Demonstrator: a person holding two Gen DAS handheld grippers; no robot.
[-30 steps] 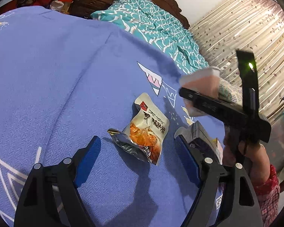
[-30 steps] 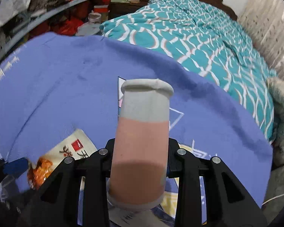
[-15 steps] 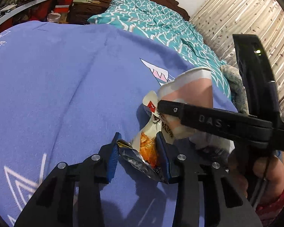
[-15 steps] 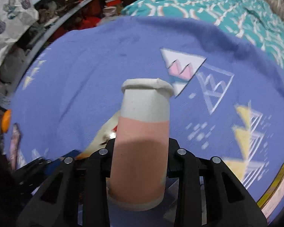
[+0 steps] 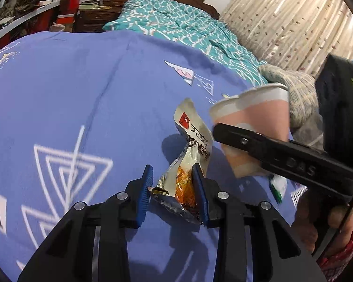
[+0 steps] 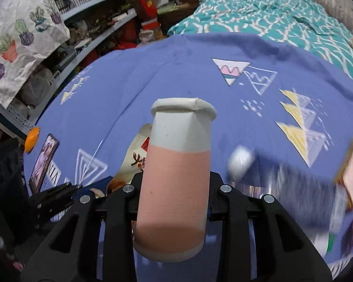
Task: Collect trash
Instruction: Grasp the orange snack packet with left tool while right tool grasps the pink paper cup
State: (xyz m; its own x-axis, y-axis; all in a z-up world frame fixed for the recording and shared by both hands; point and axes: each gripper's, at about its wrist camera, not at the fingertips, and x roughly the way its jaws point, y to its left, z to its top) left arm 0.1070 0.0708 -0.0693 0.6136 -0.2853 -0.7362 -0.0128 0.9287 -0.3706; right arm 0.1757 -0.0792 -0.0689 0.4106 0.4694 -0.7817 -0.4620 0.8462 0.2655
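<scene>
Jaws of our left gripper (image 5: 173,185) are clenched on the crumpled lower end of the snack wrapper (image 5: 191,145), whose long axis runs straight ahead from them, its top leaning toward the paper cup (image 5: 254,127) just to their right.

From the right wrist, our right gripper (image 6: 174,195) grasps that cup, rim pointing forward; the wrapper sits left of these jaws, nearer our left hand.

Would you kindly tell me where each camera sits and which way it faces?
Left wrist: on the left hand-held gripper, facing forward over the blue bedspread; its fingers clamp the snack wrapper; the right hand shows.
Right wrist: on the right hand-held gripper, facing forward toward the shelves; its fingers clamp the paper cup.
Shared: the wrapper, cup, bedspread, teal quilt.
</scene>
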